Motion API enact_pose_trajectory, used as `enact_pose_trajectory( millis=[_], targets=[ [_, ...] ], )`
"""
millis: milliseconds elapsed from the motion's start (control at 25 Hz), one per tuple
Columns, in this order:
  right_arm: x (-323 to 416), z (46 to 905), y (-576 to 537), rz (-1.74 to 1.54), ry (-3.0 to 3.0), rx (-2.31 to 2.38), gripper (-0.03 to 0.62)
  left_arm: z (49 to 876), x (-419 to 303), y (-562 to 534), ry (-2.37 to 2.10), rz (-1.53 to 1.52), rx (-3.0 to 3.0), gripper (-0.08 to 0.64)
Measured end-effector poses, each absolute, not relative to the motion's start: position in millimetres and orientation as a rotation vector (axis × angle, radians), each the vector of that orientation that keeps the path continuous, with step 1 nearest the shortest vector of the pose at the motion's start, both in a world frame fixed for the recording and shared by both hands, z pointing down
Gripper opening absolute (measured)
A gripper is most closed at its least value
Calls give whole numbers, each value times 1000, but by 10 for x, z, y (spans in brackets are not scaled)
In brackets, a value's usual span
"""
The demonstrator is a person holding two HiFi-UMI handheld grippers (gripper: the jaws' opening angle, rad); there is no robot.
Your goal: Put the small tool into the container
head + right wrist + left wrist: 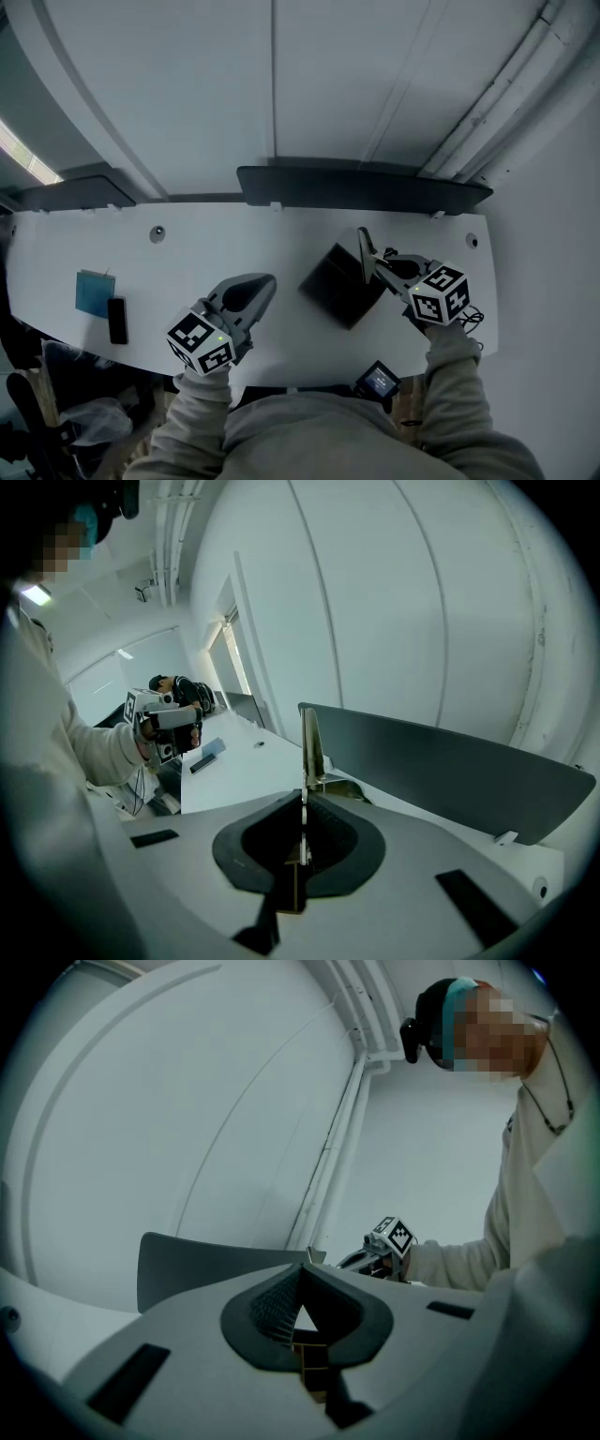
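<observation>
Our right claw (375, 266) is clenched on the small tool (310, 742), a thin flat strip pinched at one end, with most of its length standing out past the claw tips. The tool hovers by the near edge of the dark container (334, 287), which sits just ahead of this claw on the tabletop (234, 244). We cannot tell how high above the rim it is. The main risk we see is the narrow hold: with so little of the strip between the pads, a knock on the container wall could make it swivel or slide out, so that it lands beside the container instead of in it. Letting go too early, before the strip is well over the opening, would have the same result. The container looks light, and nothing steadies it. Our left claw (266, 284) is closed and empty, well off to the other side of the container and not touching it. A push from the tool or the right claw could therefore shove or tip the container.
</observation>
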State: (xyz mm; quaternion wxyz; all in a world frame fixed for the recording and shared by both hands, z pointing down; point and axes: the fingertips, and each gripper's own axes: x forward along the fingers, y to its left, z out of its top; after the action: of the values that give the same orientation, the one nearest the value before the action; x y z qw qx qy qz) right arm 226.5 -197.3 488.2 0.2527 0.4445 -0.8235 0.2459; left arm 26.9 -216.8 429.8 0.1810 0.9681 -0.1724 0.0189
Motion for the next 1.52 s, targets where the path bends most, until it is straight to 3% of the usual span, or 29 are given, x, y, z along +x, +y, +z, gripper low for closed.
enact_pose_trajectory(
  millis=[1520],
  targets=[
    [2364,5821,-1995,727,-1959,926,21,4775,-53,-1860,-596,142,2636,2]
  ],
)
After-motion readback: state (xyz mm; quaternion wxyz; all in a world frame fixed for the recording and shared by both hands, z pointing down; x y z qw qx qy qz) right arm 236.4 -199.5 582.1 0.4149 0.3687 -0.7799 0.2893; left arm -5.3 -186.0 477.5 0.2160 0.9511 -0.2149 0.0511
